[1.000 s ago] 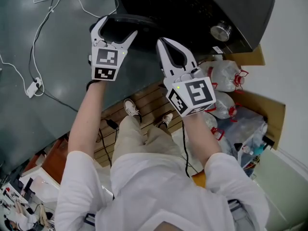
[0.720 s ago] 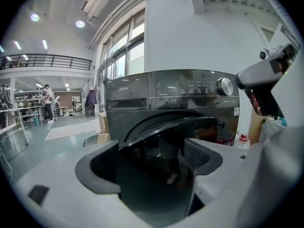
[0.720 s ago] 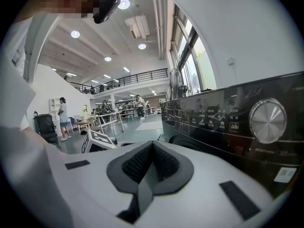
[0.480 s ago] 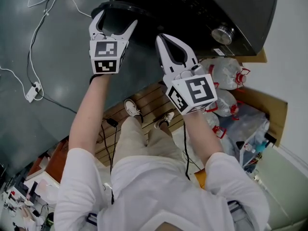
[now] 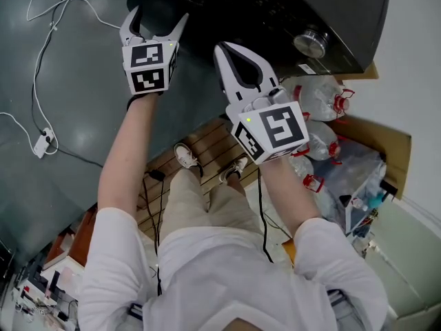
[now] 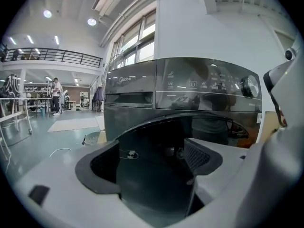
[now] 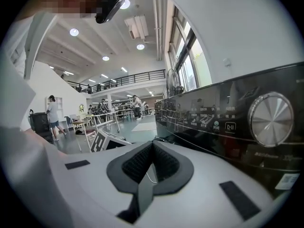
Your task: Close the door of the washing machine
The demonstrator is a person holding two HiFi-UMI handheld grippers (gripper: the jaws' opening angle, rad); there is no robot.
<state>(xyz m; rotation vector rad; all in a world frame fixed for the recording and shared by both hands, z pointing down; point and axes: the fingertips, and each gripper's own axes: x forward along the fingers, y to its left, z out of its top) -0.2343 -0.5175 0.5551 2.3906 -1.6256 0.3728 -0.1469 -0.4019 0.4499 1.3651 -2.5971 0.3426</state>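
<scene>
The dark washing machine fills the top of the head view, its silver knob at the right. Its round dark door hangs out at the front, partly swung open. My left gripper is open, and its jaws straddle the door's edge. In the left gripper view the door fills the gap of the left gripper, with the control panel behind. My right gripper is shut on nothing, just right of the door and below the panel. The right gripper points along the panel, near the knob.
Tied plastic bags and a cardboard box lie on the floor right of the machine. A white cable with a power strip runs over the grey floor at the left. The person stands on a wooden pallet.
Both grippers have moved up towards the machine. The left gripper has travelled with the door's edge between its jaws, and the door has swung closer to the machine.
</scene>
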